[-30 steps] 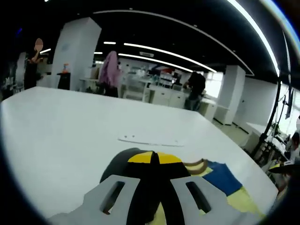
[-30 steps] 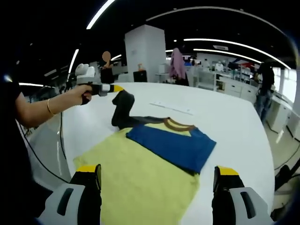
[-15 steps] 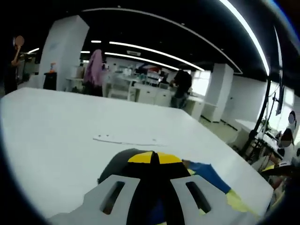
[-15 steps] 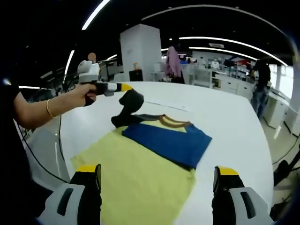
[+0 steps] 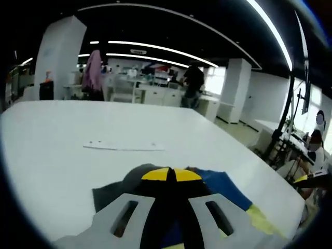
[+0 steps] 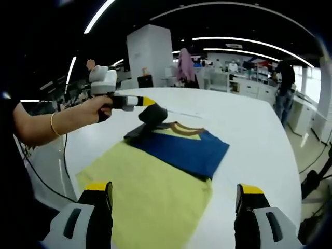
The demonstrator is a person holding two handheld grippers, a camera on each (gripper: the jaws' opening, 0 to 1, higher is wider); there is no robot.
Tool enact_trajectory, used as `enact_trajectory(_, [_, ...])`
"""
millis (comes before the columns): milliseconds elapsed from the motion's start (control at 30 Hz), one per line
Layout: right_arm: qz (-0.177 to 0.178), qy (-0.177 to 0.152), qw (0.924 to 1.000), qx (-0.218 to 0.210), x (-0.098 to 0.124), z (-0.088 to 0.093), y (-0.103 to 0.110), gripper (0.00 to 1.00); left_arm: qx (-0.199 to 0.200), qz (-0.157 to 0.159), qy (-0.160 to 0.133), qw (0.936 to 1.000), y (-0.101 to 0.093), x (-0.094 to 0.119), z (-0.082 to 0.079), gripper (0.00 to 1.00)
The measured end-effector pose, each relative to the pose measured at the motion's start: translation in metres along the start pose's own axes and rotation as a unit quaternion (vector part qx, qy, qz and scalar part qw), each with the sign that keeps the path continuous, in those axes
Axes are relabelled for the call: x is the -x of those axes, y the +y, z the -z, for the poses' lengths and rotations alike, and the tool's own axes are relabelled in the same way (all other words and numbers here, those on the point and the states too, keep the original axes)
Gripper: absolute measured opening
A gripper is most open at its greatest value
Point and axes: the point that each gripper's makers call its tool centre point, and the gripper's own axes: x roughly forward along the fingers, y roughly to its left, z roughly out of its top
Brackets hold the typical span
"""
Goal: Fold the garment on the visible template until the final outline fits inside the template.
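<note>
A garment lies flat on the white table: yellow body, brown collar, and a blue sleeve folded across the chest. The left gripper, held by a person's hand, is shut on the dark grey sleeve and holds it raised near the collar. In the left gripper view the yellow-tipped jaws of the left gripper are pressed together on that dark sleeve, with blue cloth to their right. The right gripper stands open above the yellow hem, with nothing between its jaws.
A thin white strip lies on the table beyond the garment. The table's edge runs close along the garment's left side. Desks, a white pillar and several people stand far behind.
The left gripper has carried the dark sleeve rightward and lower, from beyond the shoulder to near the collar. The right gripper stays open over the hem.
</note>
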Motion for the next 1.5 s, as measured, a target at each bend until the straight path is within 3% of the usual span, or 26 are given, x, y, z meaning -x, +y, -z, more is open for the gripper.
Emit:
enact_trajectory(433, [0.012, 0.007, 0.9998, -0.012, 0.002, 0.009, -0.006, 0.98, -0.039, 0.036, 0.052, 0.9973, -0.032, -0.015, 0.043, 0.00])
enact_trajectory(667, [0.012, 0.010, 0.9998, -0.015, 0.000, 0.011, -0.003, 0.98, -0.099, 0.067, 0.095, 0.9883, -0.049, -0.017, 0.078, 0.00])
enact_trajectory(1133, [0.020, 0.012, 0.9995, -0.021, 0.003, 0.015, -0.004, 0.97, -0.140, 0.097, 0.142, 0.9750, -0.059, -0.025, 0.118, 0.01])
enact_trajectory(1300, [0.020, 0.012, 0.9995, -0.022, 0.002, 0.016, -0.002, 0.97, -0.166, 0.115, 0.136, 0.9700, -0.064, -0.022, 0.121, 0.09])
enact_trajectory(1500, [0.017, 0.008, 0.9996, -0.022, 0.000, 0.015, 0.000, 0.98, -0.211, 0.134, 0.113, 0.9617, -0.066, -0.012, 0.113, 0.18])
